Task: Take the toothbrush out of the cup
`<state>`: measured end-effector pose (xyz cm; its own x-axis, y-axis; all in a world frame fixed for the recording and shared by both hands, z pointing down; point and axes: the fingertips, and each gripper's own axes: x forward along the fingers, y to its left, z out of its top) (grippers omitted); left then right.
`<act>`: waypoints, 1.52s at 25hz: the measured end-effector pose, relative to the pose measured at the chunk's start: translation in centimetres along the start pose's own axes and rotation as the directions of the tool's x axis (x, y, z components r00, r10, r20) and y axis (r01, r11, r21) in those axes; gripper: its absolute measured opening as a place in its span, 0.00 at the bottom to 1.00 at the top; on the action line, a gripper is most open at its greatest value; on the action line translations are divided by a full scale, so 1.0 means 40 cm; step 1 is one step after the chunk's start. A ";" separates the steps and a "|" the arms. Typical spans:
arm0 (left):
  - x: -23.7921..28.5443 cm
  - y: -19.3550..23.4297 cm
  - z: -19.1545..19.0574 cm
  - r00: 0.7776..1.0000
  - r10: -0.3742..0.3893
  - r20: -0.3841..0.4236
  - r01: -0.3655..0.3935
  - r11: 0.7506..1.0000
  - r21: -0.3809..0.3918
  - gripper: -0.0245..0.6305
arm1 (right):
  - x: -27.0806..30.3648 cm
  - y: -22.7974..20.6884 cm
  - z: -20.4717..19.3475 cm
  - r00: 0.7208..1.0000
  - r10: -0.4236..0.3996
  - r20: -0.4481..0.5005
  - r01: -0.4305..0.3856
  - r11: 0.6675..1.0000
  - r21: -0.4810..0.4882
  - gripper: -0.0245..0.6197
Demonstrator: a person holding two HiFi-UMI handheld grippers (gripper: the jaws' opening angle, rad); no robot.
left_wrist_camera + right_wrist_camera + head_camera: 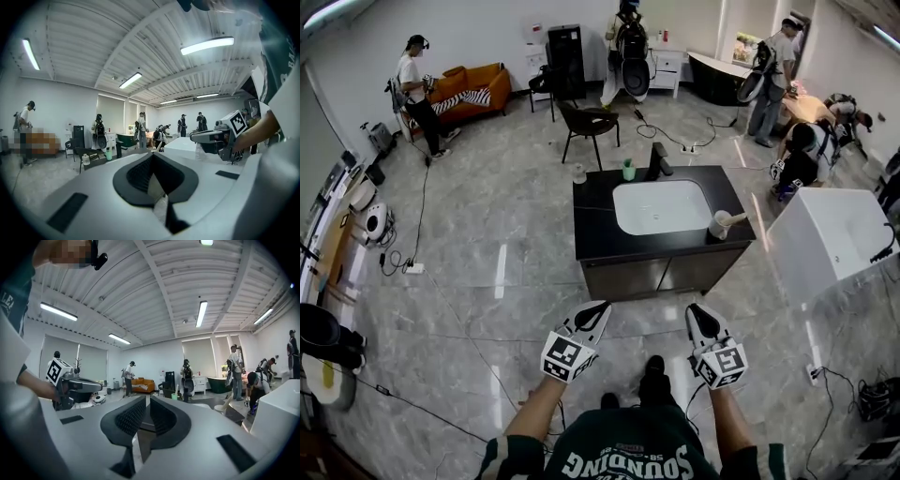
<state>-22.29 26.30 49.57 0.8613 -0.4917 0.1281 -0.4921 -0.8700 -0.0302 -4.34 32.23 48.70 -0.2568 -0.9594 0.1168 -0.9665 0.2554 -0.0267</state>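
Beyond the floor (487, 281), the desk (595, 234) holds cup (718, 228) and toothbrush (737, 217); left tool (598, 309) and right tool (698, 312), clenched empty, should approach first.

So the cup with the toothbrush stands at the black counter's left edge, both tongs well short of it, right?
Wrong side: in the head view the cup with the toothbrush stands at the counter's right edge. The left tongs and right tongs are well short.

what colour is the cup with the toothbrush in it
Off-white. The cup, at the right edge of the dark counter, shows best in the head view.
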 end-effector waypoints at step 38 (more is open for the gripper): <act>0.254 0.096 -0.029 0.991 0.109 -0.076 -0.115 0.990 -0.077 0.05 | 0.177 -0.211 0.017 0.999 0.008 -0.036 -0.007 1.000 0.029 0.10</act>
<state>-15.58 17.99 51.90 0.7905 -0.5792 0.1991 -0.5960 -0.8024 0.0317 1.99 23.21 49.07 -0.2646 -0.9523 0.1520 -0.9643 0.2590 -0.0559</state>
